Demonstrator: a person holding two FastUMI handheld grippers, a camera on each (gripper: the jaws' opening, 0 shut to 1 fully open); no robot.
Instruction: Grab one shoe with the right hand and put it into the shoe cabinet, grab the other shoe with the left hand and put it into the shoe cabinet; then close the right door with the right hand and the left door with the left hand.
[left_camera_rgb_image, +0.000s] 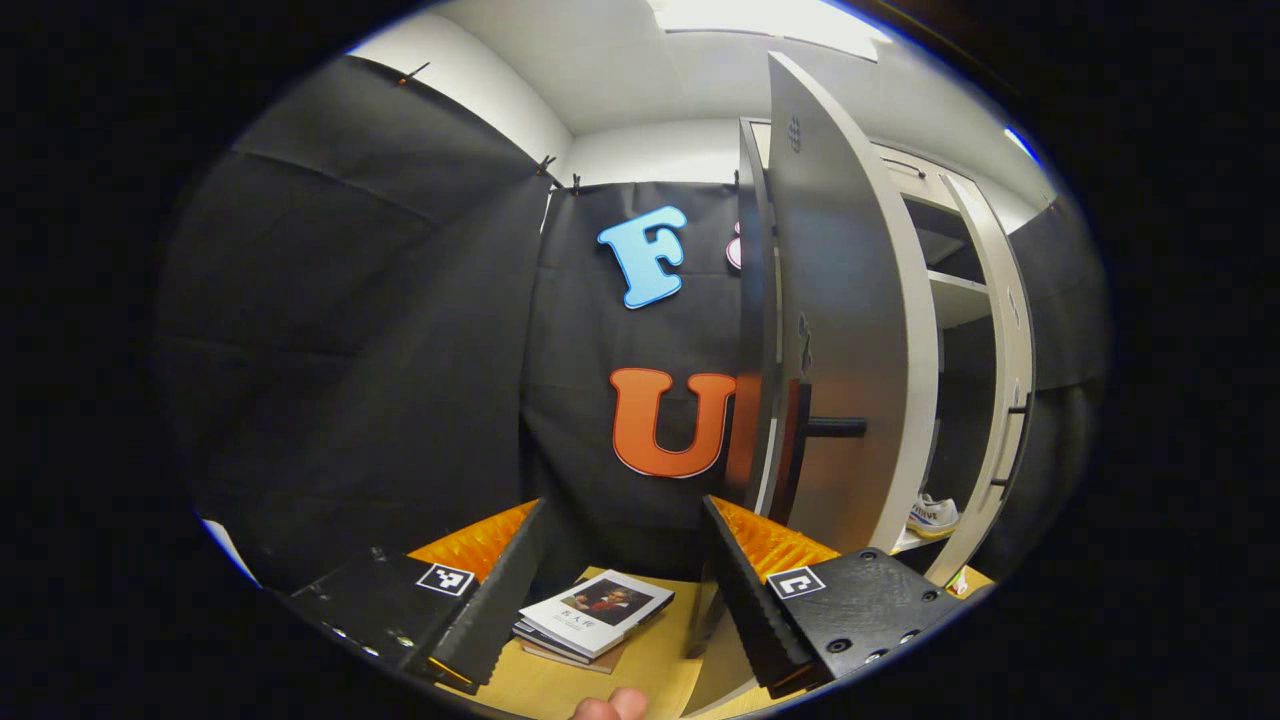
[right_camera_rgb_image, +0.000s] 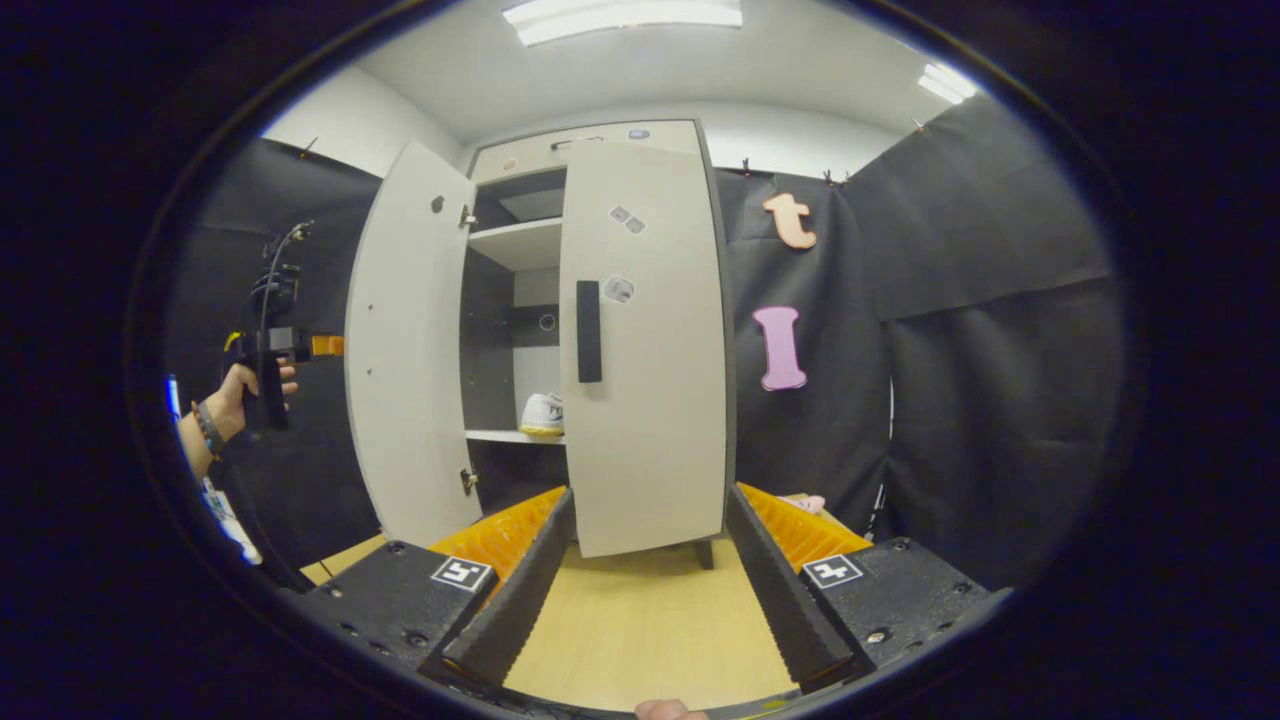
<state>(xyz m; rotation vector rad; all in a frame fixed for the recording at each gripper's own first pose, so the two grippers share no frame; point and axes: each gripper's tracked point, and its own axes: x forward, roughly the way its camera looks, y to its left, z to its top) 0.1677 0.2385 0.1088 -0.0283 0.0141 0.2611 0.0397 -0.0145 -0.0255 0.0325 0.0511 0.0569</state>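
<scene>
The pale shoe cabinet (right_camera_rgb_image: 590, 150) stands on a wooden table. Its right door (right_camera_rgb_image: 645, 340), with a dark handle, looks shut or nearly so. Its left door (right_camera_rgb_image: 405, 350) hangs wide open. A white shoe (right_camera_rgb_image: 543, 413) rests on the lower shelf inside, also seen as the shoe (left_camera_rgb_image: 933, 515) past the left door (left_camera_rgb_image: 845, 330). My right gripper (right_camera_rgb_image: 650, 495) is open and holds nothing, facing the right door from a short way off. My left gripper (left_camera_rgb_image: 625, 505) is open too, just left of the open door's outer face; a hand holds this left gripper (right_camera_rgb_image: 262, 370) beyond the door.
A small stack of books (left_camera_rgb_image: 595, 615) lies on the table (right_camera_rgb_image: 640, 620) below my left gripper. Black cloth walls close in on both sides of the cabinet. An upper shelf (right_camera_rgb_image: 520, 240) sits inside the cabinet.
</scene>
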